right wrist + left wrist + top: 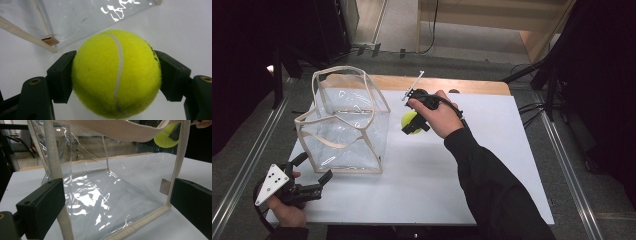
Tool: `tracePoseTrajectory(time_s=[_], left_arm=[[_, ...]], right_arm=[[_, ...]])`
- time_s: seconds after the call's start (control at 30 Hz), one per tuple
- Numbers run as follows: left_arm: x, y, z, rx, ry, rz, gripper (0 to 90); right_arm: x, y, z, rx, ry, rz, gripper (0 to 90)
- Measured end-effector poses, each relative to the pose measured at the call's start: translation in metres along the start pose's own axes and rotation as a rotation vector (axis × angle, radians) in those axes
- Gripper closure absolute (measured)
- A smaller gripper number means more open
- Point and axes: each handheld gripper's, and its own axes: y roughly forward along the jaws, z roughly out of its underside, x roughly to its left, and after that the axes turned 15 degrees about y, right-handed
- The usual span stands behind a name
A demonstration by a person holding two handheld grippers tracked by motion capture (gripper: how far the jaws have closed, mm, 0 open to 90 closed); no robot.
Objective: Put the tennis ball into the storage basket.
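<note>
Worktop point(492, 165): a flat white sheet over a wooden board, smooth and matt.
Bag point(347, 125): a boxy tote of clear, glossy, crinkled plastic, edged and handled in cream woven webbing; it stood upright on the worktop's left part with nothing inside.
Left tool point(314, 175): black jaws stood wide apart, holding nothing, just beside the bag's near corner.
Right tool point(412, 122): black jaws were clamped on the ball, above the worktop, right of the bag.
Ball point(116, 72): a round, fuzzy yellow-green tennis ball with a pale seam.
</note>
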Motion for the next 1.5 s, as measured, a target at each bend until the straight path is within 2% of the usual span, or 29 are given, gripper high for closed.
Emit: tracePoseTrajectory(time_s=[1.03, 1.1, 1.17, 1.5], left_arm=[[0.000, 0.001, 0.000, -0.002, -0.004, 0.002, 0.0], [0.000, 0.001, 0.000, -0.004, -0.005, 0.003, 0.0], [0.000, 0.001, 0.000, -0.004, -0.005, 0.003, 0.0], [0.000, 0.001, 0.000, -0.003, -0.005, 0.004, 0.0]], right_arm=[[0.023, -0.018, -0.021, -0.002, -0.061, -0.016, 23.3], [0.026, -0.019, -0.022, -0.004, -0.049, -0.025, 23.4], [0.026, -0.020, -0.023, 0.000, -0.065, -0.023, 23.4], [0.033, -0.026, -0.030, -0.002, -0.081, -0.034, 23.4]])
